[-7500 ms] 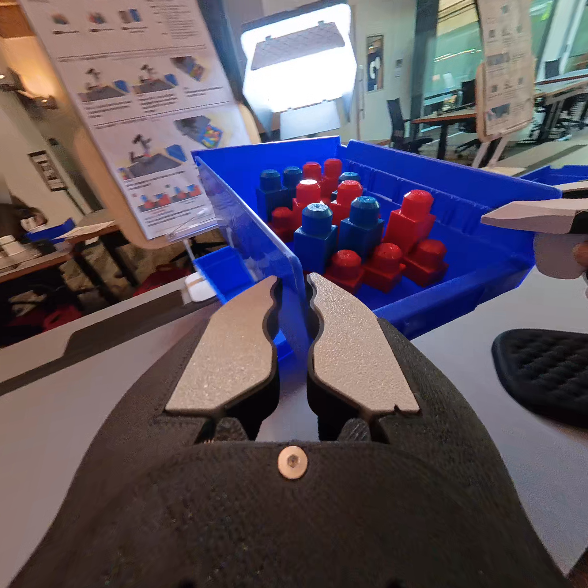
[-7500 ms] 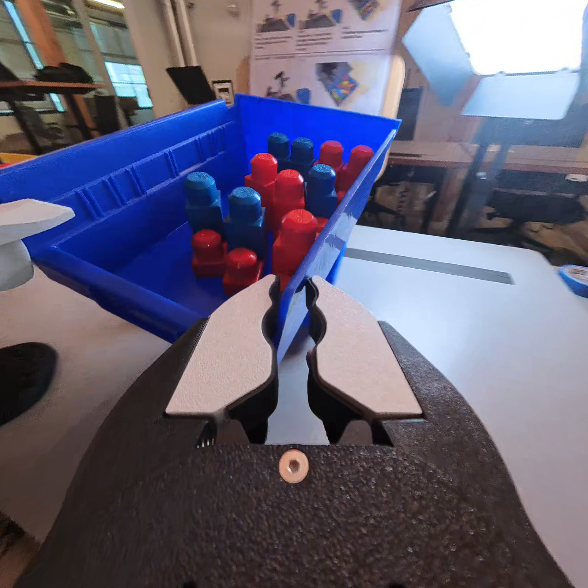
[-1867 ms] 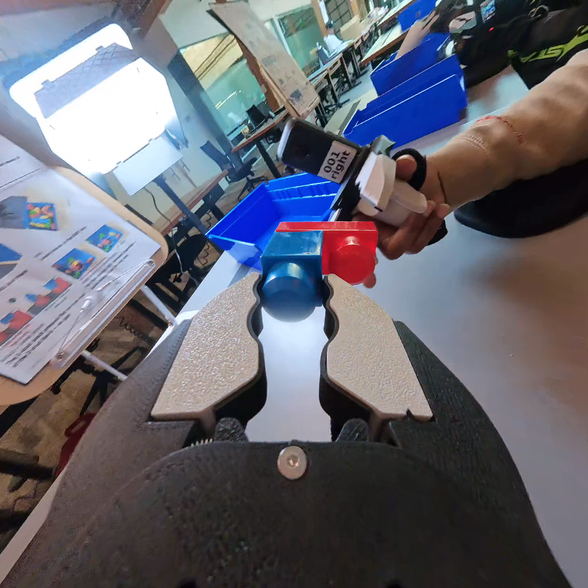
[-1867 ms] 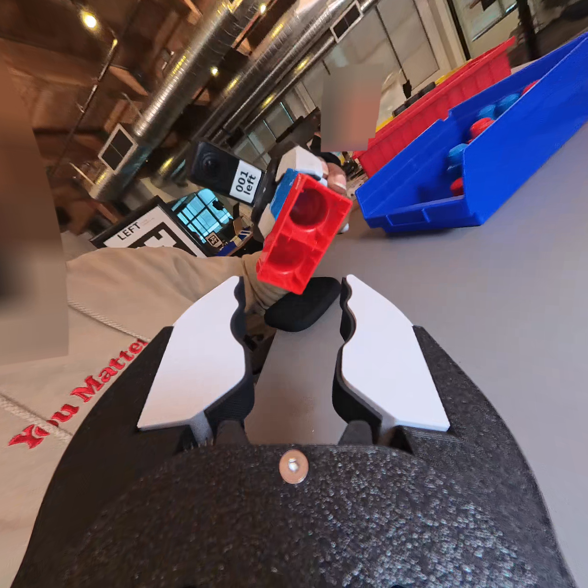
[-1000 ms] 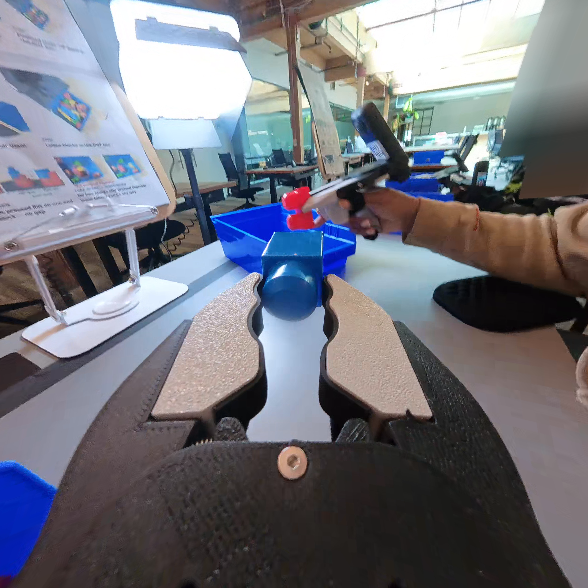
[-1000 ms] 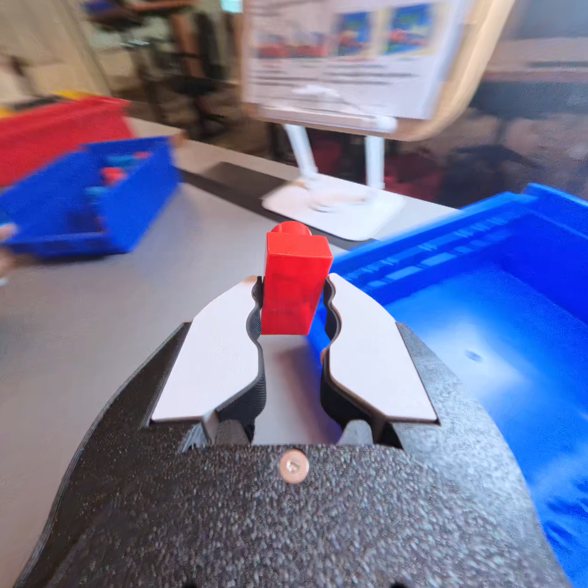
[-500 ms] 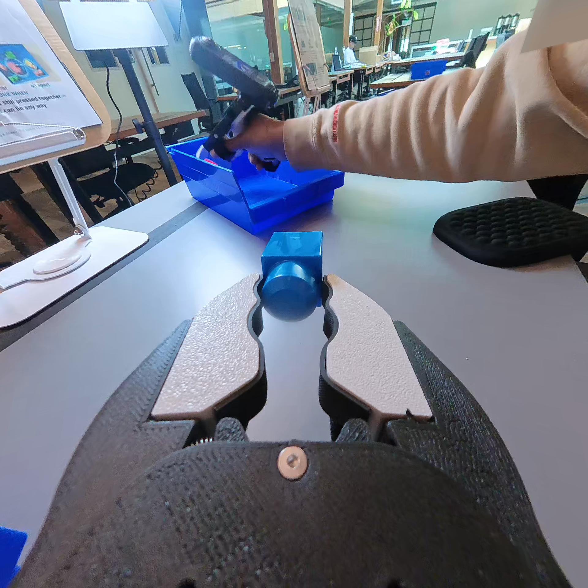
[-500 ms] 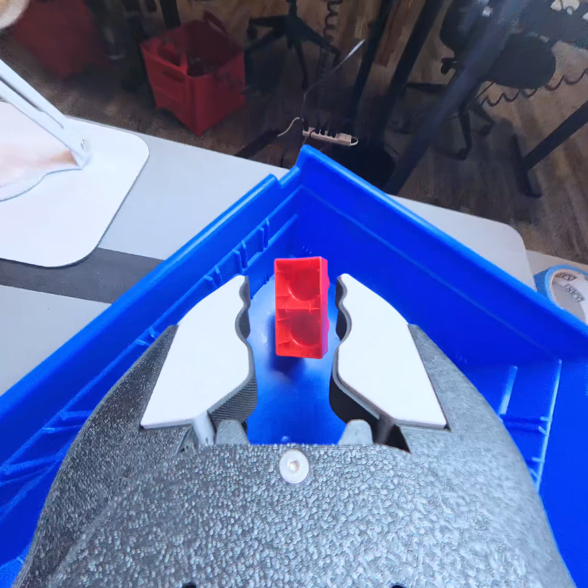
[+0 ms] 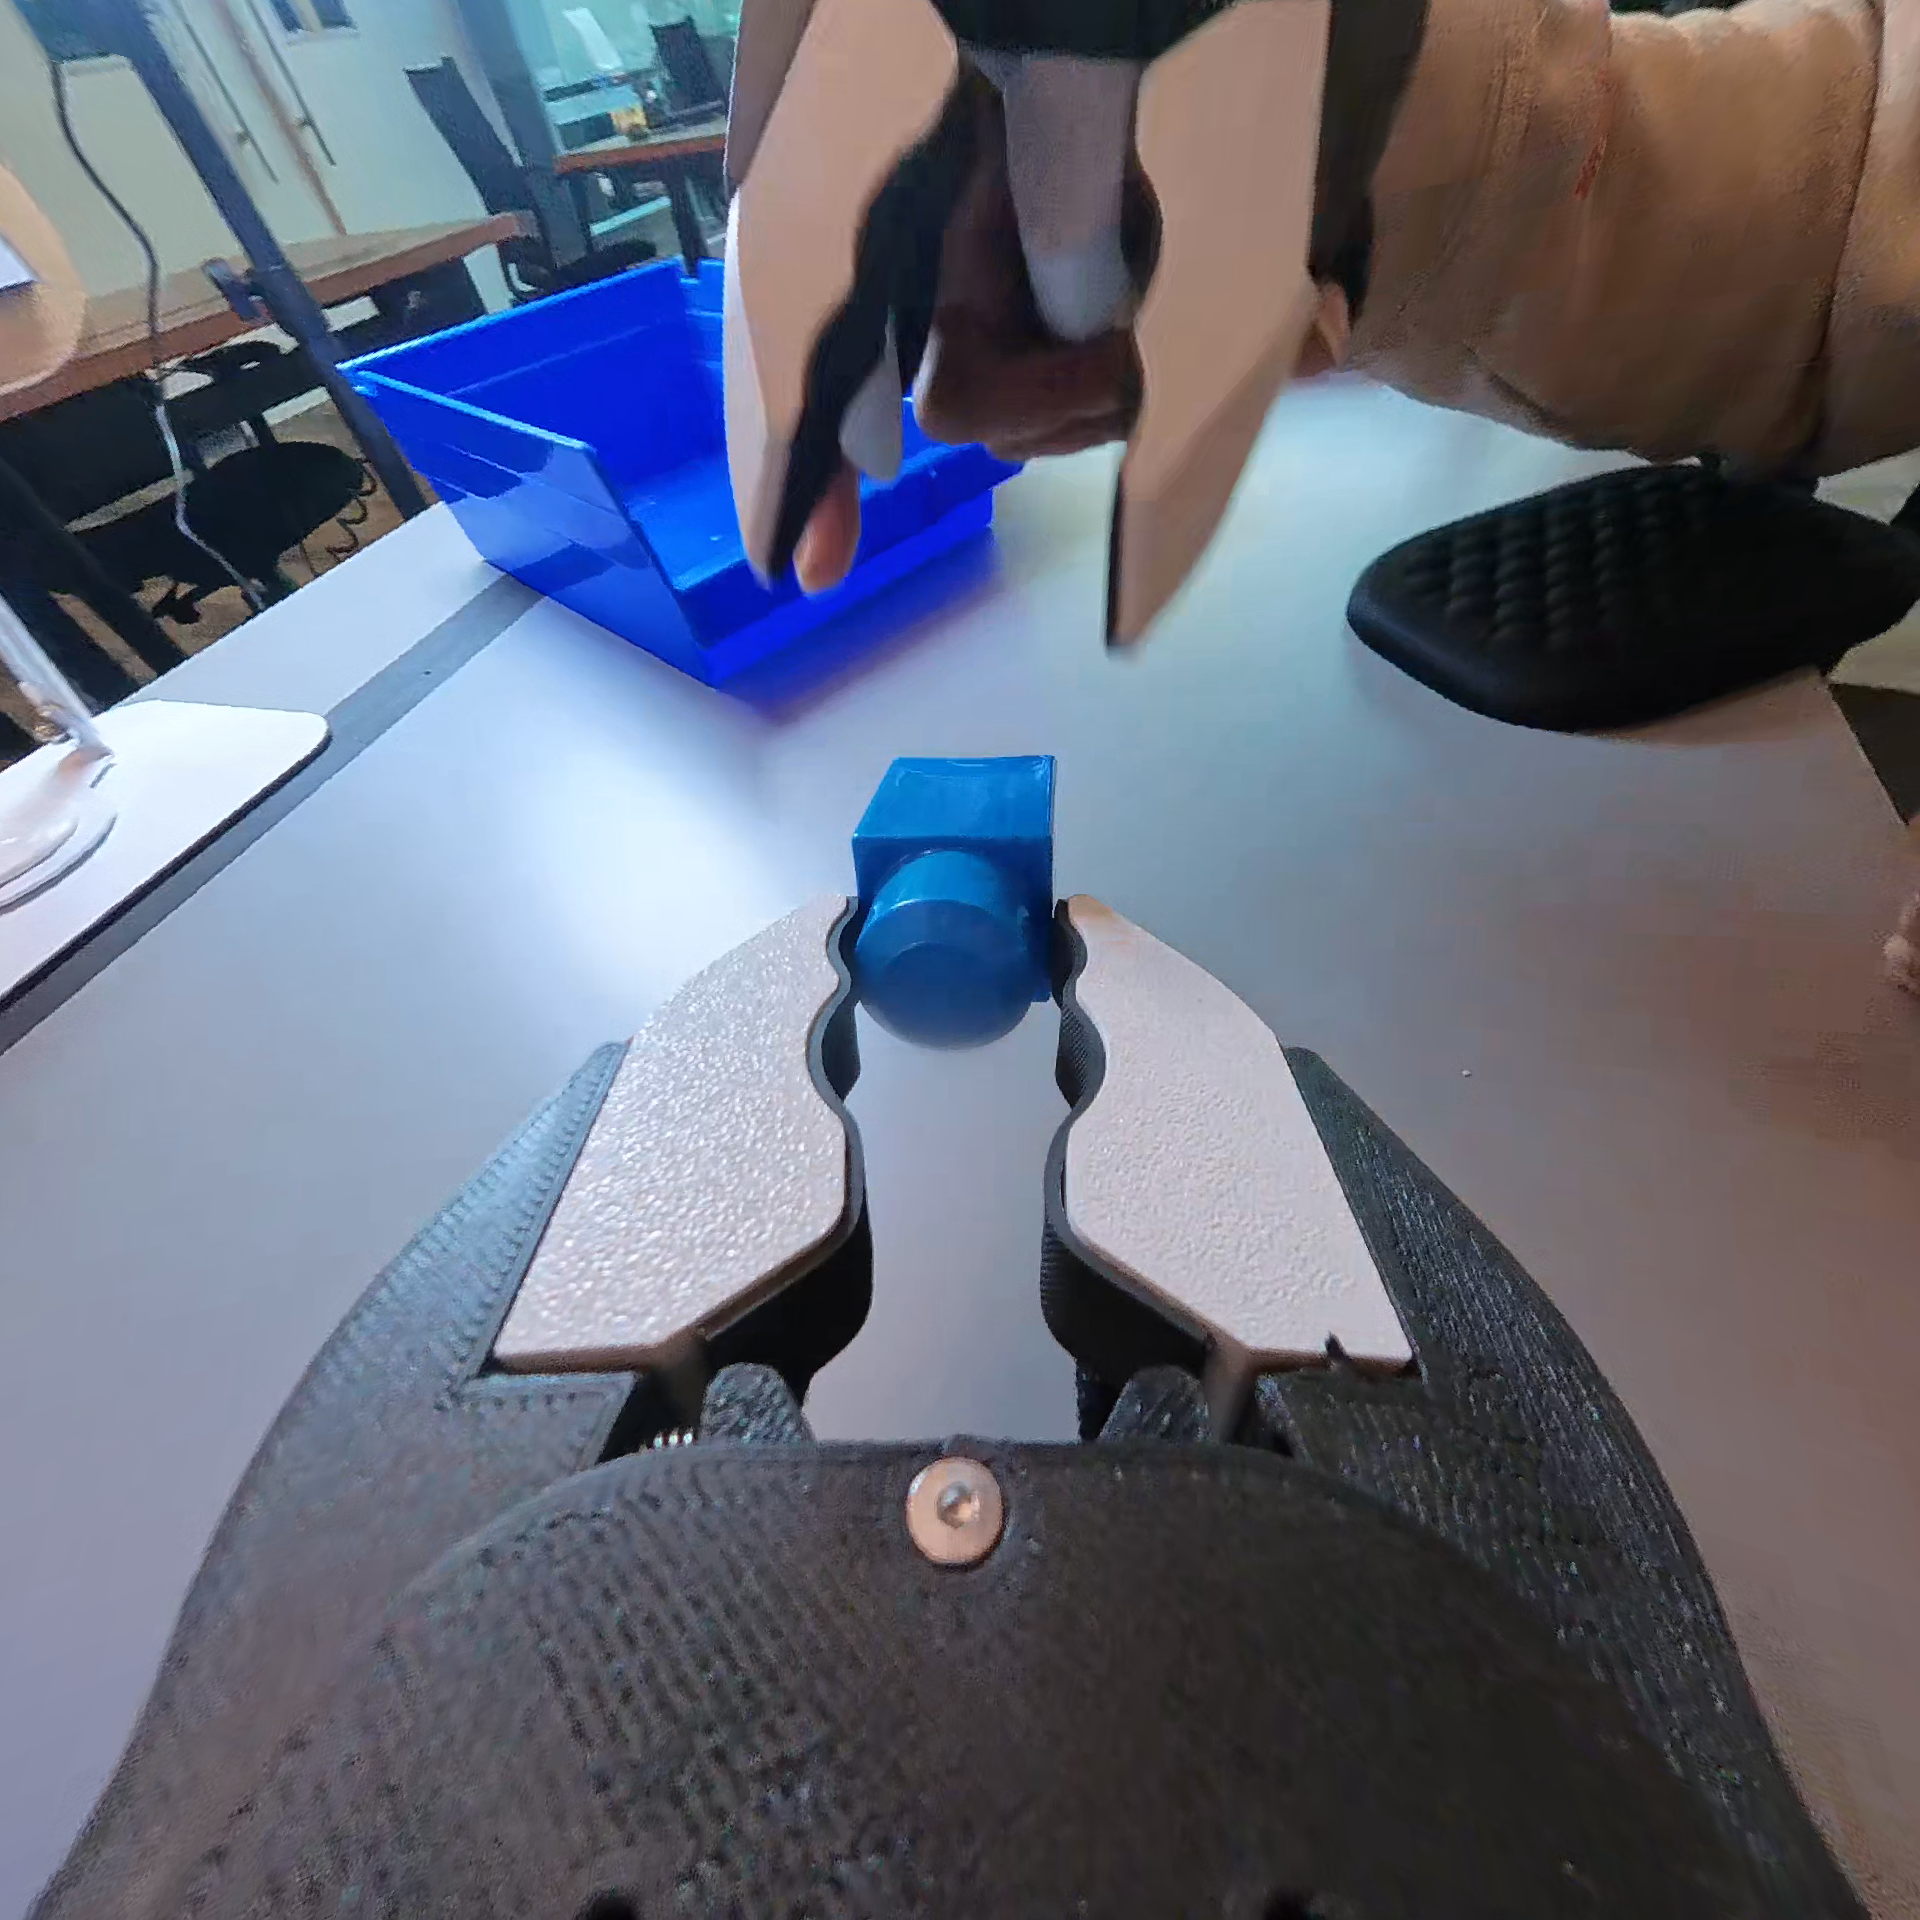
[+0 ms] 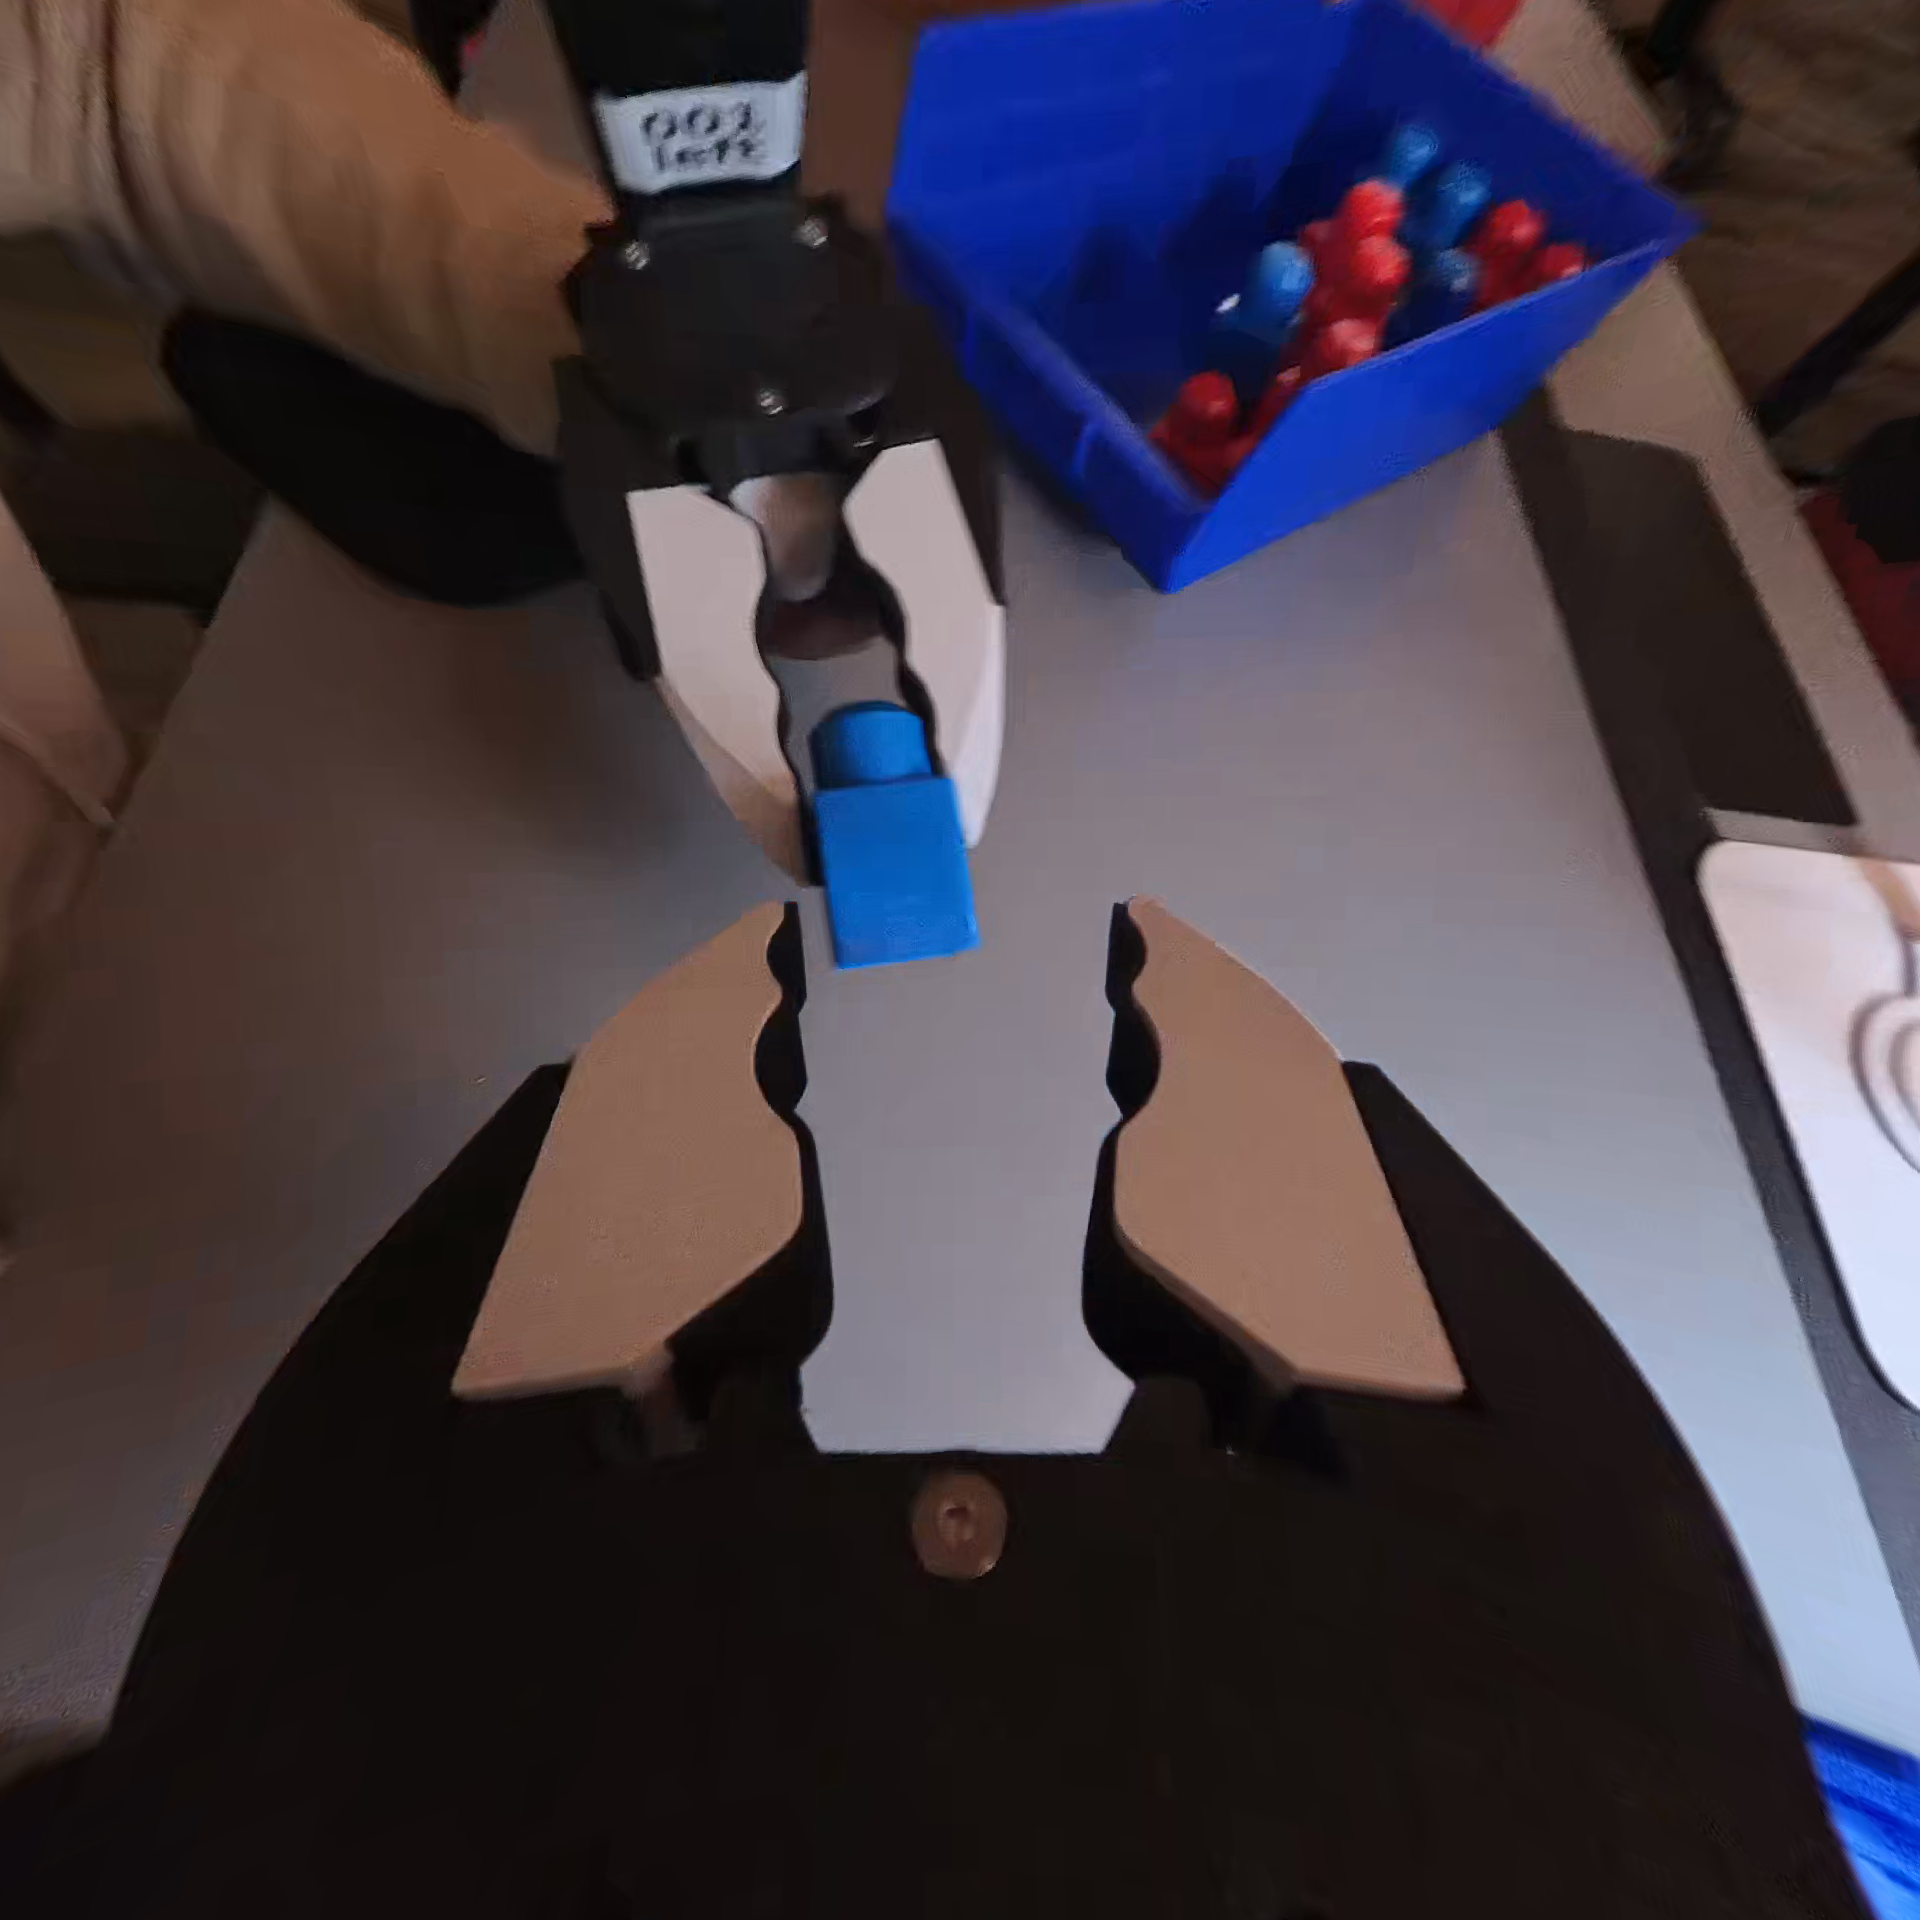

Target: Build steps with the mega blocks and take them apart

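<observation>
— See the left claw (image 9: 954, 914)? It's clamped on the blue block (image 9: 954, 831), gripping mostly the round stud end, with the square body sticking out past the tips, low over the counter (image 9: 520, 935).

— And the right claw (image 10: 956, 914) is spread apart with nothing in it, hovering just above and in front of the block.

— That's my worry. A grip on a round stud looks slippery to me. If the right claw comes in off-centre, I'd guess it knocks the block sideways or twists it out of the left one.

— In the right wrist view the block sits nearer its left fingertip than the middle, so one tip could land first.

— It could then skid across the counter, away from both bins.

— The full bin (image 10: 1403, 416) of red and blue blocks is off to one side; the far bin (image 9: 623, 499) looks nearly bare from here.

— So a dropped block just costs a re-grab, I'd reckon.
</observation>
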